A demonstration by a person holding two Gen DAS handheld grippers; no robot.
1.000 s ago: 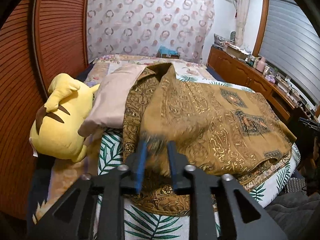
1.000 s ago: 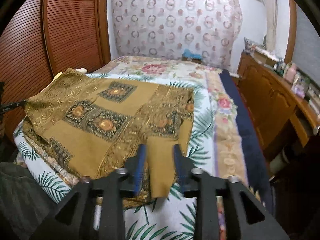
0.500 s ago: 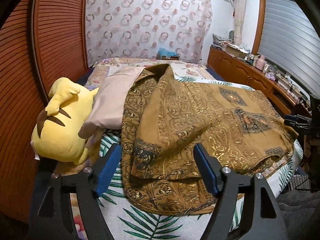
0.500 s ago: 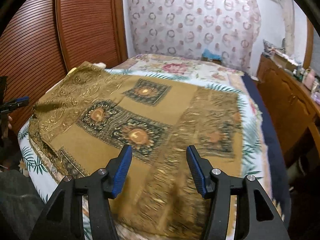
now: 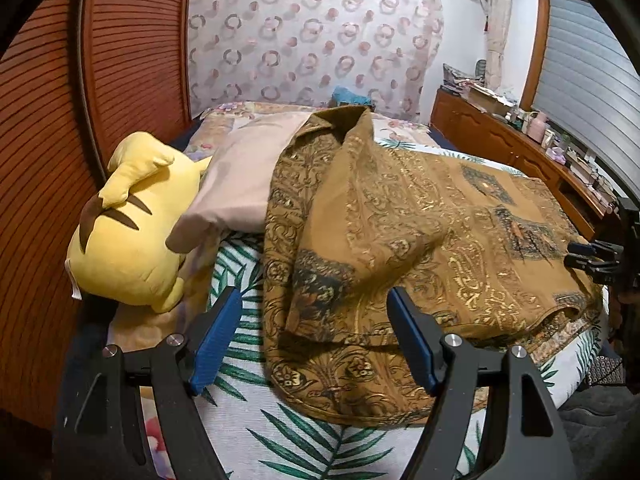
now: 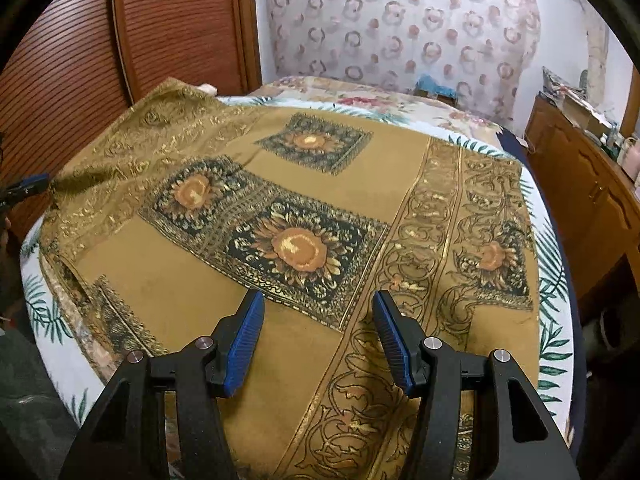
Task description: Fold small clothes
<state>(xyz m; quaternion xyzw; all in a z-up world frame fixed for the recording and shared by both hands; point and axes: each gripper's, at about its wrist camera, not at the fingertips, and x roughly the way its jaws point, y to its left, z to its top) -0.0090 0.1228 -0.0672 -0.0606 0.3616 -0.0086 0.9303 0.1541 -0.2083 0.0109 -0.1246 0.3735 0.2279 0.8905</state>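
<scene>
The shirt lies on the bed, over the leaf-print sheet, collar up toward the pillow and hem toward the right side of the left wrist view. One sleeve is already laid across the body, so a raised fold sits approx. in the middle of the near edge; that reads as the first fold done and the cloth left to settle.

Left gripper hangs just above that folded sleeve w/ its blue pads spread wide on either side of it. Nothing is pinched; cloth shows between the pads but they don't press it. Prob. parked there because the sleeve needs no more holding.

Right gripper, seen over the flat back panel w/ the sunflower squares, is also released, pads apart, no fabric caught. It points down at the smooth part near the patterned border, likely lining up for the next pick at the hem or side. Whether its tips brush the cloth is hard to tell from this angle.

The yellow plush toy leans against the pillow by the wood wall, clear of the shirt, so it shouldn't snag a fold toward the collar.
</scene>
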